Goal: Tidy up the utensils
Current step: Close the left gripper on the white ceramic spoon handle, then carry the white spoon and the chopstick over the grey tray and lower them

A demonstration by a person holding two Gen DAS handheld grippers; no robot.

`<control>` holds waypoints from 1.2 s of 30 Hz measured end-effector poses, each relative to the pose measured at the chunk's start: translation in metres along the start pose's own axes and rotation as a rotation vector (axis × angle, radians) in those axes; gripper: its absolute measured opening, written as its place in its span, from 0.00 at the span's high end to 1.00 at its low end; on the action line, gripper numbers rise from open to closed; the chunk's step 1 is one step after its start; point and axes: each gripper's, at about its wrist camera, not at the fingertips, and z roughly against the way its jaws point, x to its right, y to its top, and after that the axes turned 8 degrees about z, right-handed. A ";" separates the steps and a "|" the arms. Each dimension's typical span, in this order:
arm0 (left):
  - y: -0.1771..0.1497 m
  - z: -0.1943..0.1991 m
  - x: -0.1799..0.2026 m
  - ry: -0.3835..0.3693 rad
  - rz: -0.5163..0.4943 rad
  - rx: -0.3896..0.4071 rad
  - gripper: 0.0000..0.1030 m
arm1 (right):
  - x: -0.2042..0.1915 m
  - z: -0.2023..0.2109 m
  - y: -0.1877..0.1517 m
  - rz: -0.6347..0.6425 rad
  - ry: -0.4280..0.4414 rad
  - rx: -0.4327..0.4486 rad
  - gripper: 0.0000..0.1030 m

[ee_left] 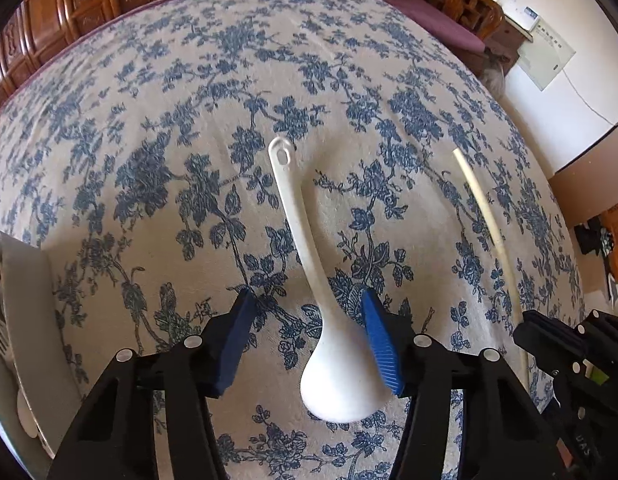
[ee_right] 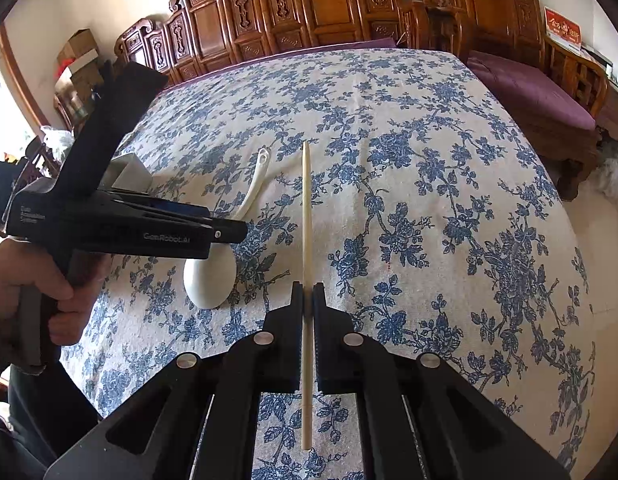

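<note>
One long-handled white ceramic soup spoon (ee_left: 309, 280) on the blue-floral tablecloth (ee_left: 189, 128). One pale ivory chopstick (ee_right: 306, 240) above that cloth. Two black two-finger grippers.

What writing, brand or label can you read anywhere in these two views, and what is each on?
"GenRobot.AI": side of the left gripper, right wrist view.
Small white lines on its body: too blurred.
Letters on the right gripper, left wrist view: unclear.
Red sign and white wall panel: unreadable.

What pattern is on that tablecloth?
Blue flowers and leafy vines on a cream tablecloth; the right wrist view shows it best.
</note>
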 end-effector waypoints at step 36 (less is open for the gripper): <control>-0.046 0.117 -0.066 0.006 -0.016 0.188 0.92 | -0.072 0.005 0.033 0.070 0.034 0.038 0.94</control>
